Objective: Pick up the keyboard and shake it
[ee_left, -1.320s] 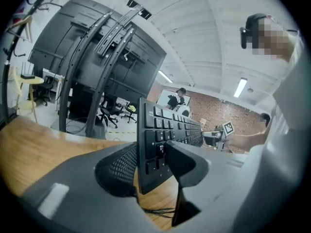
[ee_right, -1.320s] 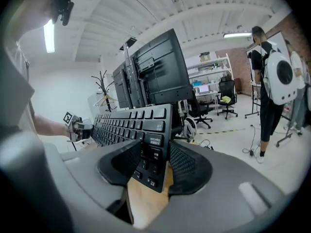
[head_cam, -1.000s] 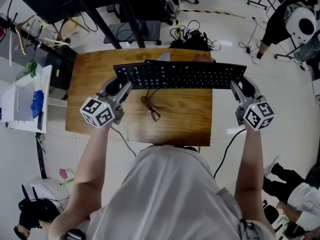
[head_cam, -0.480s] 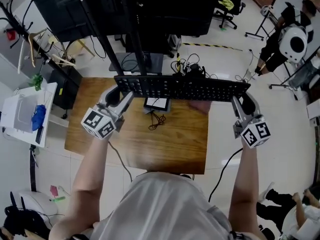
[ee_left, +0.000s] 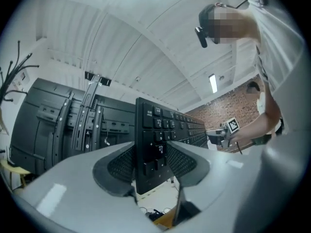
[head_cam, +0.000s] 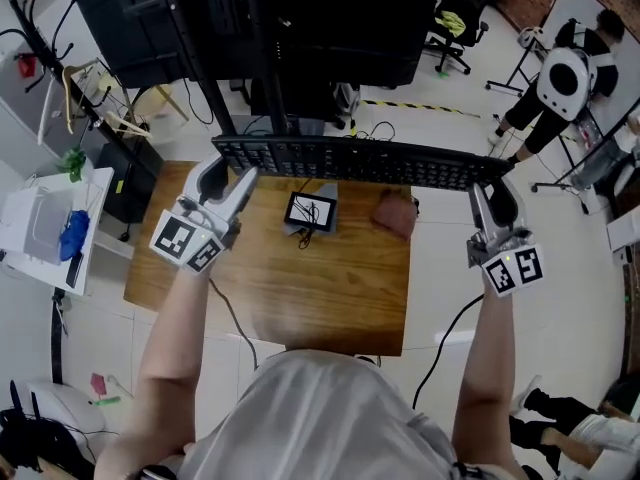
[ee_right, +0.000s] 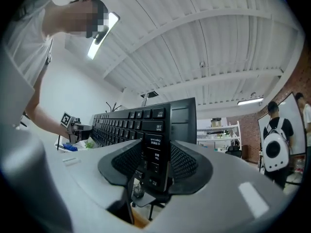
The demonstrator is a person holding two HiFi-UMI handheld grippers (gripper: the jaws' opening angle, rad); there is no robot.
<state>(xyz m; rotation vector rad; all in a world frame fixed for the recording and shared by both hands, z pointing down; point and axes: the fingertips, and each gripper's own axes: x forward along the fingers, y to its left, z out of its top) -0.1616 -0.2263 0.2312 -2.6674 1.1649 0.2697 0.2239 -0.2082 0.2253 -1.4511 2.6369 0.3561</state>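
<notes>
Lifted higher than a second ago, the long black plastic keyboard (head_cam: 360, 161) hangs level, well above the brown wooden table (head_cam: 300, 293). The left gripper (head_cam: 229, 166) clamps its left end and the right gripper (head_cam: 493, 184) its right end.

Lab or workshop, black equipment racks (ee_left: 58, 125), loose floor cables (head_cam: 372, 128), office chair (head_cam: 455, 13), brick wall (ee_left: 221, 111)

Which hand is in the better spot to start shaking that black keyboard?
Neither, as I see it: both are equally placed. The left gripper is clamped on one end of the long black keyboard, the right gripper on the other, holding it above the wooden table.
</notes>
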